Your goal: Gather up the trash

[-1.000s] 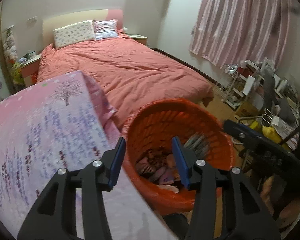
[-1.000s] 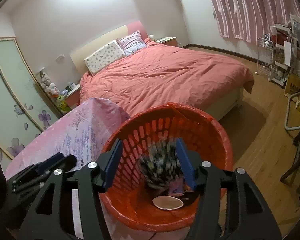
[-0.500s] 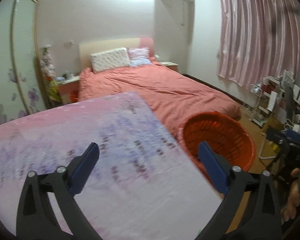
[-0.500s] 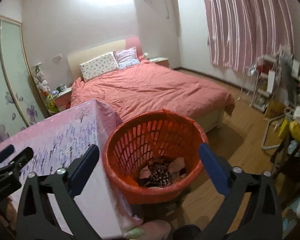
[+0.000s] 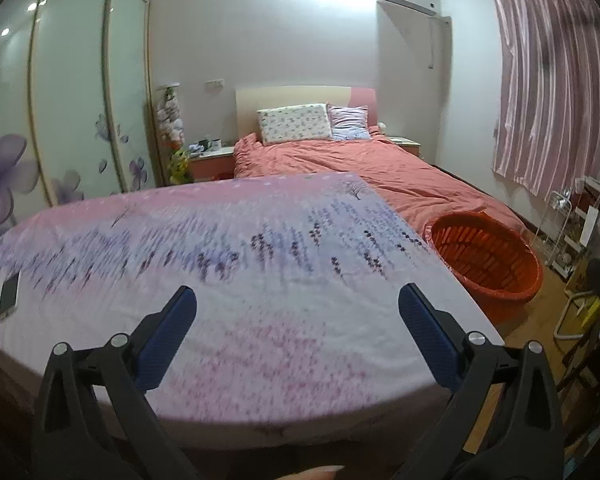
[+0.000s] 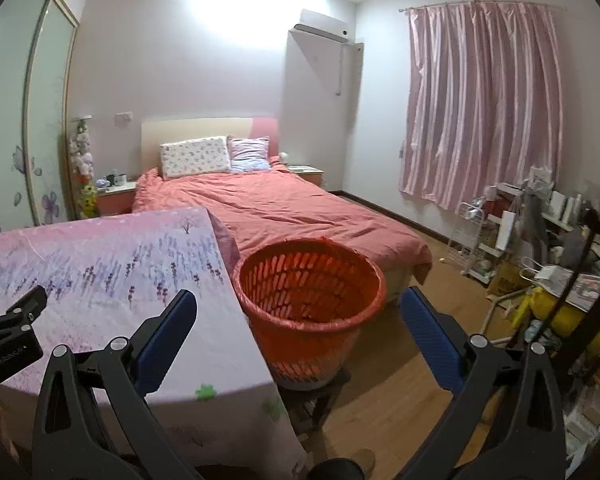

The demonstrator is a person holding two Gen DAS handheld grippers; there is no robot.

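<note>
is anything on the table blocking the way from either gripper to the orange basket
Nothing visible does. The right gripper, open and empty, looks straight at the orange basket beside the table. The left gripper, also open, has only bare tablecloth toward the basket; a phone lies far off on the other side.

Surface [image 5: 260, 280]: before me, phone [image 5: 9, 295] on its left end | basket [image 6: 310, 280]: on a stool just off the surface's right edge | bed [image 6: 284, 208]: behind both, pillows [image 6: 196, 156] at its head | shelves [image 6: 500, 240]: far right, under the curtain [image 6: 480, 100].
</note>
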